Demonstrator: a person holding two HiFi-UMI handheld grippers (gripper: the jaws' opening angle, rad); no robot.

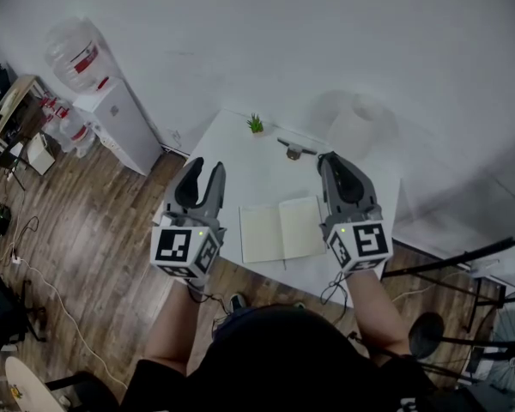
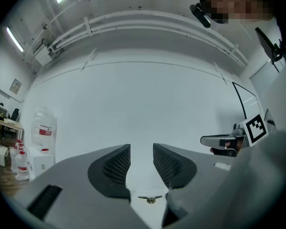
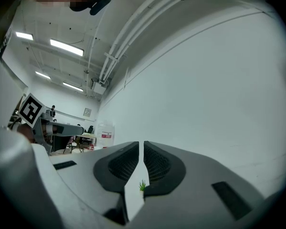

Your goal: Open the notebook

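Observation:
The notebook (image 1: 283,228) lies open and flat on the white table (image 1: 240,157), its pale pages facing up. Both grippers hang in the air above the table's near edge and touch nothing. My left gripper (image 1: 204,174) is left of the notebook with a clear gap between its dark jaws, and the left gripper view (image 2: 141,151) shows that gap empty. My right gripper (image 1: 330,160) is above the notebook's right side. In the right gripper view (image 3: 141,149) its jaws stand almost together, with only a sliver between them and nothing held.
A small green plant (image 1: 255,124) and a small metal object (image 1: 293,150) sit at the table's far side. A white water dispenser (image 1: 120,123) with a bottle (image 1: 77,54) stands to the left by the wall. Black stands (image 1: 463,316) crowd the floor at right.

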